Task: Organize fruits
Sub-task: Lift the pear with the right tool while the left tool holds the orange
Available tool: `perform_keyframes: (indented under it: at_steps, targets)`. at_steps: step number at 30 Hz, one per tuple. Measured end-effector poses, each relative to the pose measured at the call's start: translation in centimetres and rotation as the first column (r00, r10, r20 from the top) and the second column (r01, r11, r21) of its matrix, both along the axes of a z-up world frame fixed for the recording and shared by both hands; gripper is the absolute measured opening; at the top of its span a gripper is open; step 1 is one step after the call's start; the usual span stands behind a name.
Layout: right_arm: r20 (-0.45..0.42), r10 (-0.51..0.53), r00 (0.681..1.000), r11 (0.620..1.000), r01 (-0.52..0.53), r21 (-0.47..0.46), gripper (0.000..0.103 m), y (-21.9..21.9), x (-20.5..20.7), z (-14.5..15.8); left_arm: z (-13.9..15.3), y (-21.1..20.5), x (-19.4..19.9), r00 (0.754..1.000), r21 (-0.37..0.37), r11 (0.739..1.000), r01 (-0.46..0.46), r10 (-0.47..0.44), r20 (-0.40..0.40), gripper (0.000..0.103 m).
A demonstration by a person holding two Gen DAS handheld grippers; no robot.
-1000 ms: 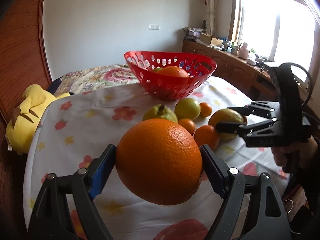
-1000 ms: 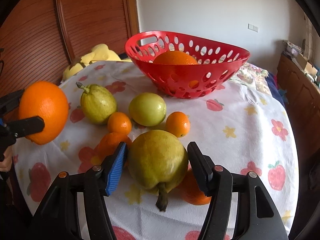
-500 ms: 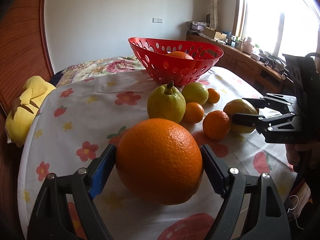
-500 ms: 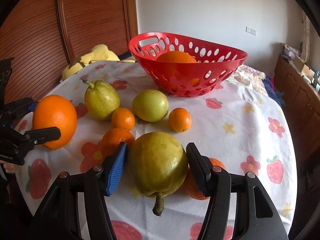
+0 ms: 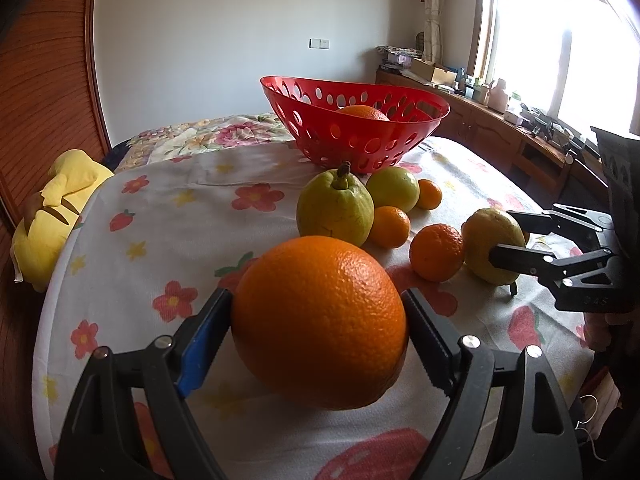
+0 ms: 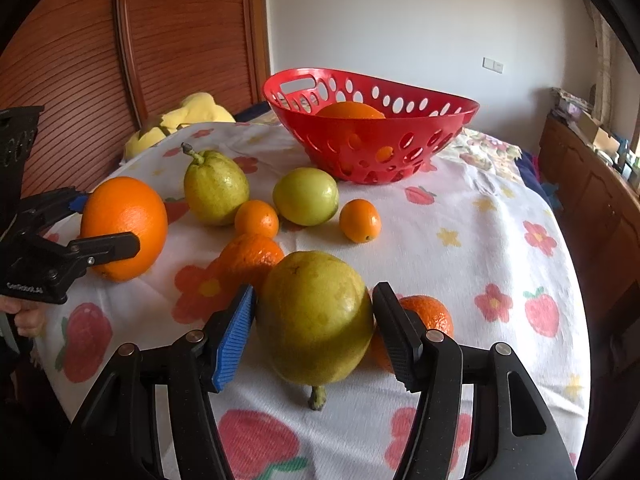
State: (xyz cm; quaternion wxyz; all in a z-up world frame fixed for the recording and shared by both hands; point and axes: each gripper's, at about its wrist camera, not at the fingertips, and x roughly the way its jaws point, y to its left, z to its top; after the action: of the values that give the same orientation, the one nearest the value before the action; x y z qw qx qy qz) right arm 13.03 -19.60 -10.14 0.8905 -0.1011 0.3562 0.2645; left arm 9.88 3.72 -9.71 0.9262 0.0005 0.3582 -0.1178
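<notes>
We see a large orange point(image 5: 320, 320) with dimpled, faintly glossy peel, pressed between the matt black plastic fingers point(image 5: 430, 332) of the left gripper point(image 5: 318, 334), one faced with a ribbed blue pad point(image 5: 200, 344). The pear point(image 6: 316, 320) looks smooth and dull, lightly speckled. The basket point(image 6: 400, 128) is shiny red perforated plastic. A woven printed cloth point(image 6: 460, 220) covers the table, and behind its far left edge stands reddish slatted wood point(image 6: 80, 60).

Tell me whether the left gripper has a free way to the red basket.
Probably yes: the left gripper, shut on the large orange, faces bare cloth left of the upright pear, and the red basket stands open-topped.
</notes>
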Motion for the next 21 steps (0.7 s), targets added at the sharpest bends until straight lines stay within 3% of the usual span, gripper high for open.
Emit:
perform_keyframes:
  at_steps: [8, 21]
  targets:
    - [0.000, 0.008, 1.000, 1.000, -0.008, 0.000, 0.062, 0.0, 0.3, 0.0, 0.0, -0.3, 0.2, 1.000, 0.010, 1.000, -0.001, 0.001, 0.005, 0.086]
    - [0.015, 0.035, 0.999, 0.997, -0.034, -0.074, 0.065, 1.3, 1.5, -0.5, -0.2, -0.3, 0.5, 1.000, 0.009, 1.000, 0.003, -0.003, -0.005, 0.088]
